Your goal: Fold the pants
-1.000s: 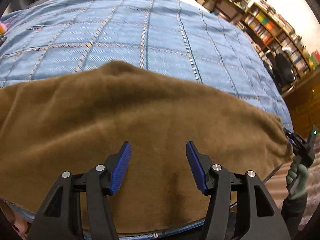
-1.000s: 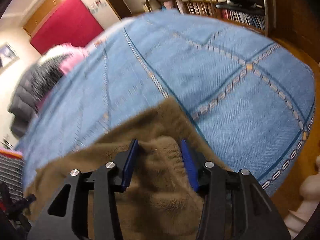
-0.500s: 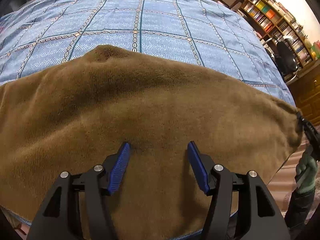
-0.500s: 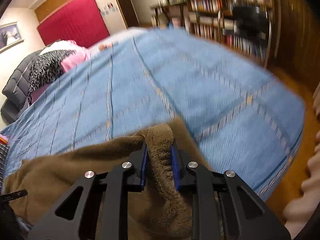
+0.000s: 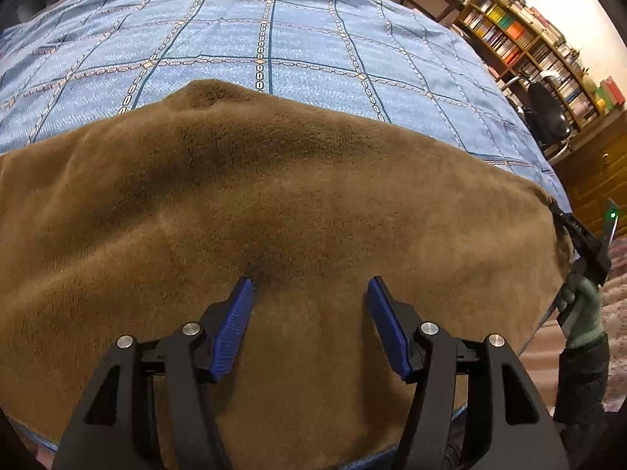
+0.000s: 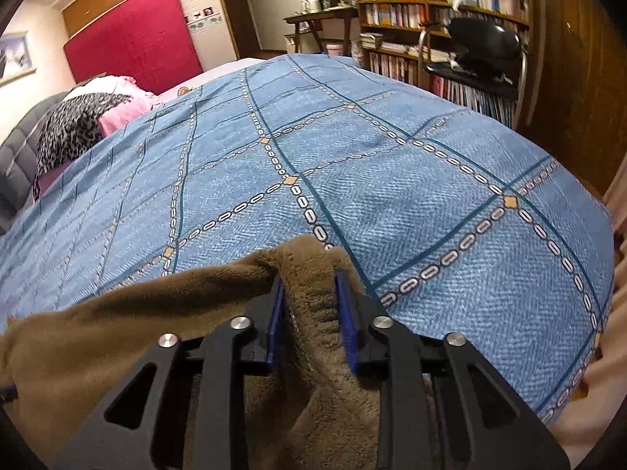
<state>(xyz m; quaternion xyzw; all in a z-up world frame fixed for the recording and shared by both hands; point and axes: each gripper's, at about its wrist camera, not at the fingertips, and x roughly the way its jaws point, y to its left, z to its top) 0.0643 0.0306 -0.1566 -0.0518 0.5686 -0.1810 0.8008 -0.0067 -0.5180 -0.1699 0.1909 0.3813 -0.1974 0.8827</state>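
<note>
1. Your right gripper (image 6: pixel 309 315) has gone from open around the cloth a second ago to clamped on it now: the fingers (image 6: pixel 276 321) are narrow, with a bunched corner of the brown fleece pants (image 5: pixel 274 203) pinched between them. So that end looks secured, and the blur in that view has settled too.
2. Your left gripper (image 5: pixel 309 313) hasn't committed. Its fingers (image 5: pixel 235 325) are still wide apart, hovering over the middle of the pants with nothing between them.
3. The pants lie spread across the near edge of the bed, on the blue checked bedspread (image 5: pixel 274 39), with your right end held at the near right corner.
4. My guess is this is the setup for the first fold. You've only got one end, so grab the fabric with the left before lifting, or it'll probably drag and bunch up.
</note>
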